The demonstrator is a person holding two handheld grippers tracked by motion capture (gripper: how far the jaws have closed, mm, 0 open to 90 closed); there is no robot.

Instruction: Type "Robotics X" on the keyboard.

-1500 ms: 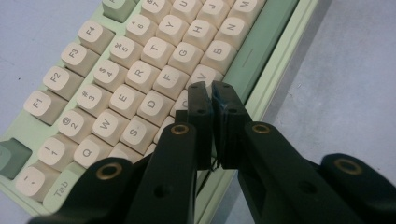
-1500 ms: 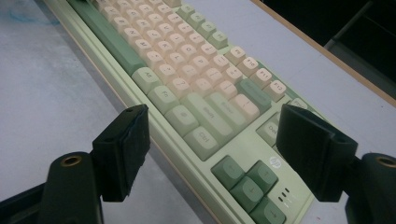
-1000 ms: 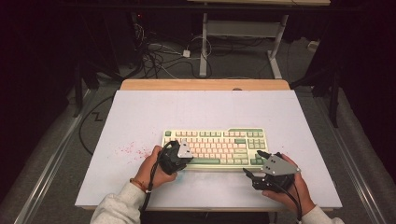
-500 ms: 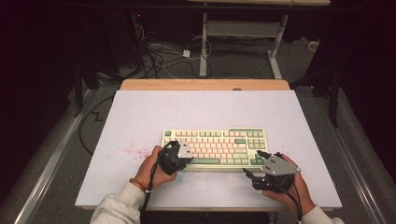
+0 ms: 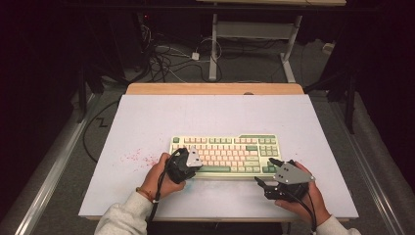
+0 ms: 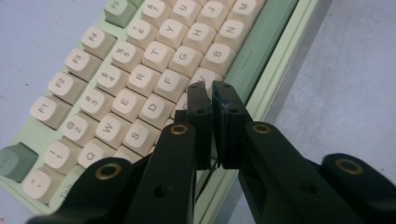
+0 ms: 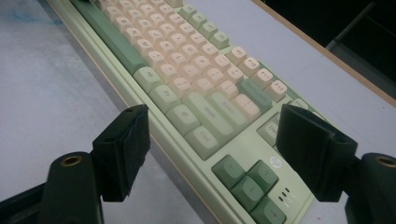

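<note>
**A:** Start at your left gripper. Its two black pads are pressed together with nothing between them, tips down over the bottom letter row of the pale green keyboard with cream and green keycaps, just beside the long green space bar. I judge you hold them closed like that to make one narrow point, good for pressing a single key without catching its neighbours.

**B:** And your right gripper?

**A:** Its jaws stand wide apart, clamped on nothing. From its own view they frame the keyboard's near right corner, where the dark green arrow keys sit. In the high view it hovers off the keyboard's front edge, close to it; whether it touches the frame I cannot tell. My guess is you keep it open there either to steady the keyboard or to wait its turn.

**B:** Where does the keyboard lie?

**A:** Flat on the white-topped table, towards the near edge and a little right of centre, square to that edge. Reddish specks mark the tabletop just off its left end.

**B:** Any containers?

**A:** None on the table; nothing holds anything. A wooden strip runs along the far edge.
</note>
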